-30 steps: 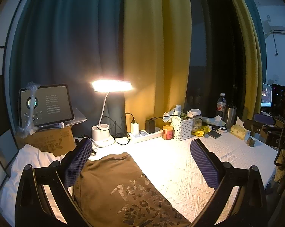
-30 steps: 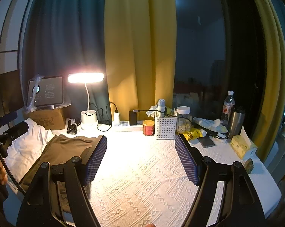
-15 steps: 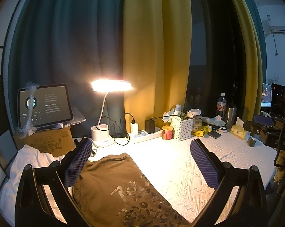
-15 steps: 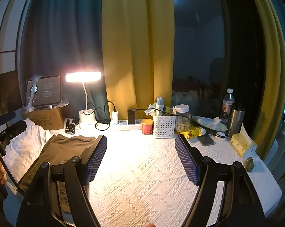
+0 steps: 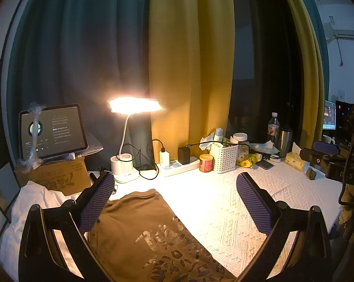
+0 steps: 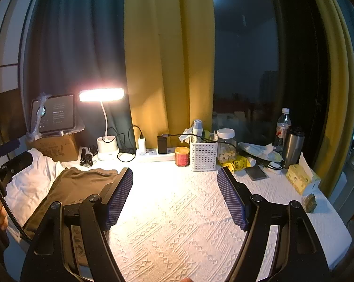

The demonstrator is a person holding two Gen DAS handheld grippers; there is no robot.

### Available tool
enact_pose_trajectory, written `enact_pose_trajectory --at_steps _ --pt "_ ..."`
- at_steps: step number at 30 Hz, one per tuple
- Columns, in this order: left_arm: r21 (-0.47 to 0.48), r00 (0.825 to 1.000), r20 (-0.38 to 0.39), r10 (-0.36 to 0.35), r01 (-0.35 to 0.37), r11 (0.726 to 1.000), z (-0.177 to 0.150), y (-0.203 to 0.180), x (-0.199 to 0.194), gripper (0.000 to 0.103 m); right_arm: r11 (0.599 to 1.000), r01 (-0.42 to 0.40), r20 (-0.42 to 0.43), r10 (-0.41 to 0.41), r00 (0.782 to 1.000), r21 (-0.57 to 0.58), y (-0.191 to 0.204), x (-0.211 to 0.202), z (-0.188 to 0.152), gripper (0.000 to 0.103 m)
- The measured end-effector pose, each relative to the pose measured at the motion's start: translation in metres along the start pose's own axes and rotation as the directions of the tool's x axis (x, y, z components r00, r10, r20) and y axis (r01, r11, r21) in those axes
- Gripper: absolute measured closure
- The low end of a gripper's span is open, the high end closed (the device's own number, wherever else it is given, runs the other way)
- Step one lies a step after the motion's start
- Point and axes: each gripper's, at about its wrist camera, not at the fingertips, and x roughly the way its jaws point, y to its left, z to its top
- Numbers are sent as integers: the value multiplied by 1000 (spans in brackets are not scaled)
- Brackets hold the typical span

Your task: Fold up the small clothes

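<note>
A small brown garment (image 5: 151, 237) with a dark print lies flat on the white textured table cover (image 5: 224, 206), at the lower left of the left wrist view. My left gripper (image 5: 174, 202) hovers above its upper edge, open and empty. In the right wrist view the same brown garment (image 6: 75, 188) lies at the left, partly behind the left finger. My right gripper (image 6: 174, 198) stands open over bare cover to the right of the garment, holding nothing. The other gripper's body (image 5: 329, 162) shows at the right edge of the left wrist view.
Along the back stand a lit desk lamp (image 6: 101, 95), a tablet (image 6: 53, 114) on a cardboard box (image 6: 57, 146), a power strip (image 6: 155, 156), a red tin (image 6: 182, 156), a white basket (image 6: 204, 156), a jar, bottles and a tissue box (image 6: 301, 179). White bedding (image 6: 26, 188) lies left.
Almost nothing differs. Both views have shifted very slightly, and both grippers stay open above the table. The garment has not moved.
</note>
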Motion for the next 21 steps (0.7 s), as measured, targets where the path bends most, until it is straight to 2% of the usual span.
enact_pose_trajectory --at_steps 21 --pt "1 1000 0 -1 1 1000 0 0 1 1 1000 3 -3 -3 1000 -1 0 2 -1 26"
